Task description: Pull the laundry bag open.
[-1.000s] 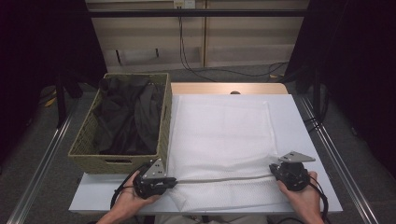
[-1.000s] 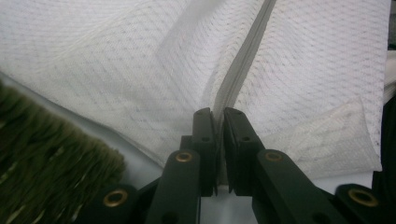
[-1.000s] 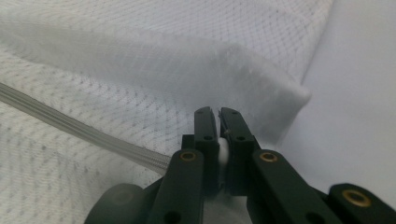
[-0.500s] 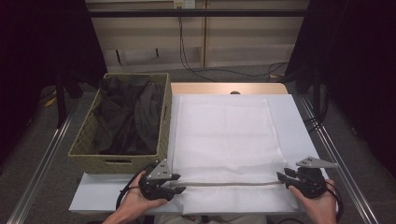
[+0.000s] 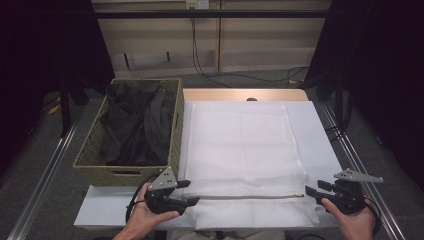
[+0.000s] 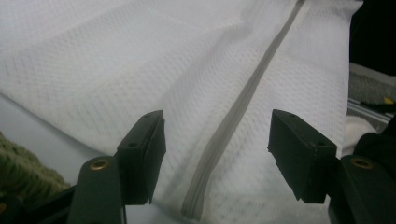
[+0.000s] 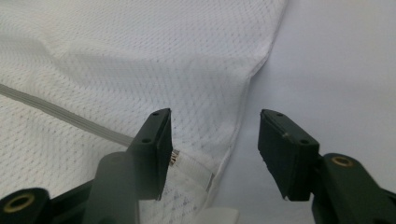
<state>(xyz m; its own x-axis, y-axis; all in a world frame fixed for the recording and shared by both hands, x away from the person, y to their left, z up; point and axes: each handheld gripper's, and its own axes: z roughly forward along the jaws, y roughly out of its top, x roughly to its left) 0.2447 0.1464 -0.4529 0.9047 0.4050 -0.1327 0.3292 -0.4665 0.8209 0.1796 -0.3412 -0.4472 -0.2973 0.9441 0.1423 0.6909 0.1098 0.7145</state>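
White mesh laundry bag [image 5: 242, 150] spread flat on the white table [image 5: 320, 135], covering most of its middle, with the near edge hanging slightly over the table's front at 6 o'clock. Grey zipper [image 5: 245, 197] running straight across the bag near that front edge, from left to right. In the left gripper view, zipper [image 6: 243, 107] passing between the two black jaws, over fine honeycomb mesh with soft folds.

Left gripper [image 5: 186, 192] at 7 o'clock of the bag, jaws wide apart, nothing held, pointing to the zipper's left end. Right gripper [image 5: 311, 191] at 5 o'clock, jaws also wide apart and empty, just beside the bag's right corner. In the right gripper view, small metal zipper end [image 7: 175, 157] close to the left jaw; touching or not, cannot tell.

Woven basket [image 5: 95, 160] at 9 o'clock of the bag, touching the table's left side, with dark clothes [image 5: 135, 125] inside. Wooden strip [image 5: 225, 95] at 12 o'clock behind the table. Grey floor, black cables [image 5: 210, 70] and a pale wall panel [image 5: 250, 45] beyond; dark room on both sides.
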